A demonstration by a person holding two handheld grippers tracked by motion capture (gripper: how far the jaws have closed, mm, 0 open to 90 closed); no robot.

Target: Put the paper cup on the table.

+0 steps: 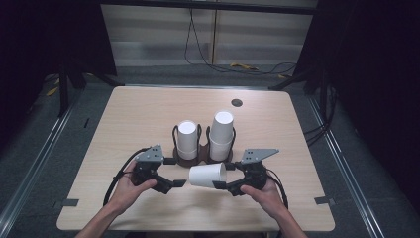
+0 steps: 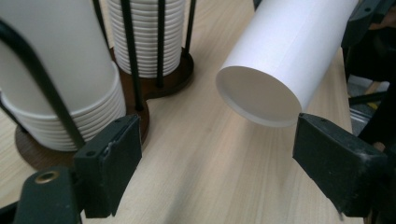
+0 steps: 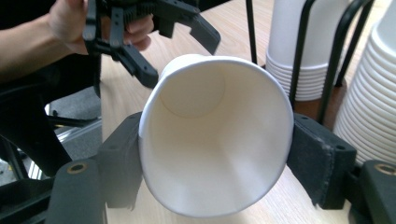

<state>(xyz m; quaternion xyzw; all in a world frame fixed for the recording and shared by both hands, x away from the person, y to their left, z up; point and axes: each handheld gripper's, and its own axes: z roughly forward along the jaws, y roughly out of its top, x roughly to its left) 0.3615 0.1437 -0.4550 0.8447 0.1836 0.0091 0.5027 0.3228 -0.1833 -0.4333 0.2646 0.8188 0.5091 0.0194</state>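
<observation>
Your right gripper is clamped across the rim end of one paper cup, held on its side above the table, base pointing to 9 o'clock. Your left gripper sits just off that base with its jaws spread wide and nothing between the pads. The holder at 12 o'clock carries two cup stacks. One cup appears separated and held; judging by this, placing it somewhere remains.

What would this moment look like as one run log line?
right gripper: shut on paper cup | left gripper: open, empty | cup holder: two stacks
</observation>
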